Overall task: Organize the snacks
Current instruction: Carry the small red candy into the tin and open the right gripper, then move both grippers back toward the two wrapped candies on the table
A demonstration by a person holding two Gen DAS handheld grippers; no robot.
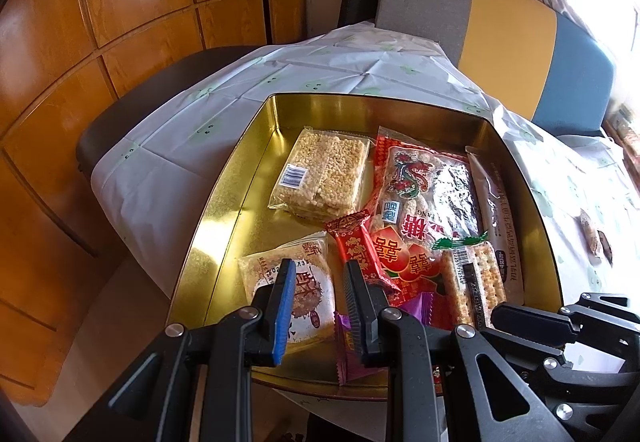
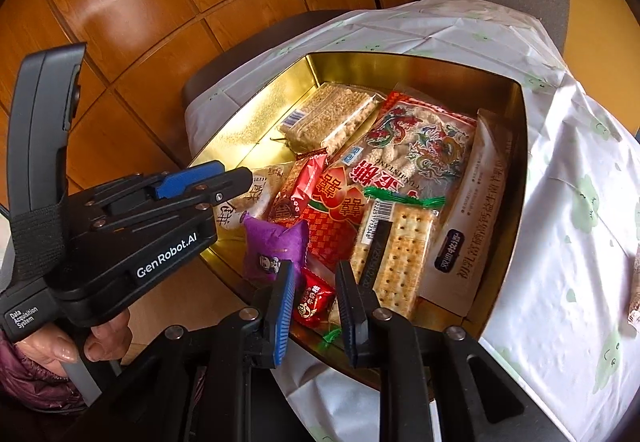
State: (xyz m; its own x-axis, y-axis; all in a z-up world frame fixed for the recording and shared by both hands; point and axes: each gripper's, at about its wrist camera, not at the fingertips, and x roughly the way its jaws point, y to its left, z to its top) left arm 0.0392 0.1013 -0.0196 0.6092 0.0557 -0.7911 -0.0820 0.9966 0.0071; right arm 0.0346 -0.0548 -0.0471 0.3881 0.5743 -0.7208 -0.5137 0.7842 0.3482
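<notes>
A gold tin (image 1: 224,177) (image 2: 516,145) on the table holds a rice-crisp packet (image 1: 320,173), a big red dragon-print bag (image 2: 400,161), a cracker pack (image 2: 400,254), a long white pack (image 2: 476,217), a round cookie packet (image 1: 260,274), a long red candy (image 1: 356,238) and a purple candy (image 2: 276,242). My right gripper (image 2: 315,266) hangs over the tin's near corner, shut on a small red candy (image 2: 314,300). Over the cookie packet my left gripper (image 1: 318,264) (image 2: 240,177) hovers, its jaws a narrow gap apart with nothing between them.
A white cloth (image 1: 180,129) with green prints covers the table. Loose snacks lie on it right of the tin (image 1: 596,238) (image 2: 636,290). A grey, yellow and blue chair back (image 1: 508,41) stands behind, with wooden cabinets (image 1: 120,1) at left. A hand (image 2: 100,338) holds the left gripper.
</notes>
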